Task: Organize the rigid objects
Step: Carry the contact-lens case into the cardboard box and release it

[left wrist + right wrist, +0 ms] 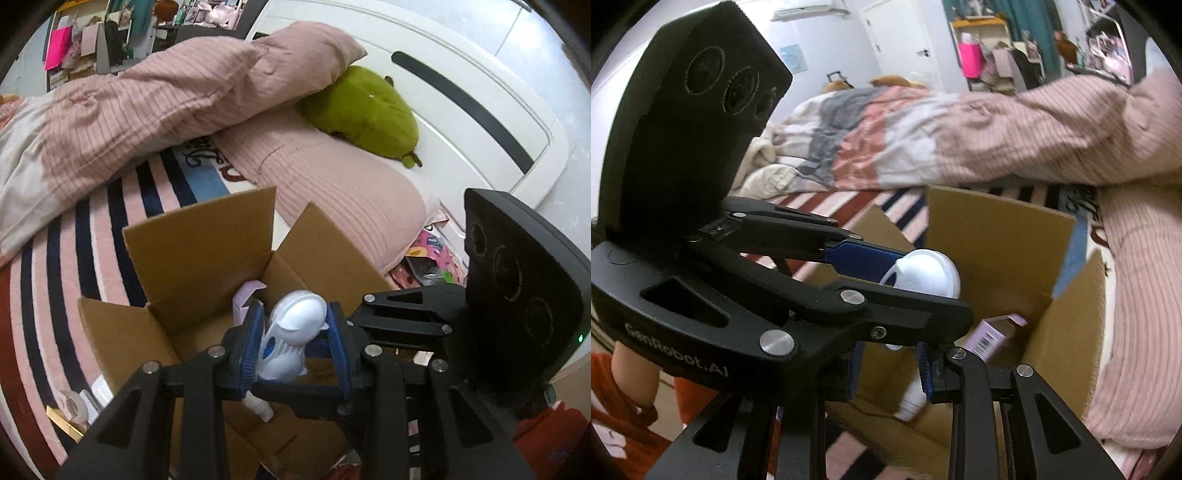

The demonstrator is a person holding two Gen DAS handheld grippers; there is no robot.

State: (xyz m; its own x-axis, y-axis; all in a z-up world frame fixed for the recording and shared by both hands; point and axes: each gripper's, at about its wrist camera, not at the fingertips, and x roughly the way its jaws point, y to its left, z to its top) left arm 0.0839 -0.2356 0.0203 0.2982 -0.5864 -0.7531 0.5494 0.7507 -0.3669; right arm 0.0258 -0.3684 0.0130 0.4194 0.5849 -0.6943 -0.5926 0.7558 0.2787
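Over the cardboard box [192,254], both grippers' jaws pinch 1 white plastic handheld device [291,332].

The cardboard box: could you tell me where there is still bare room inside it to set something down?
Inside the cardboard box, bare floor shows along the left wall, before the near-left flap. The far corner holds a lilac carton. The middle is crowded: the left gripper, holding a white plastic item, and the right gripper hang over it.
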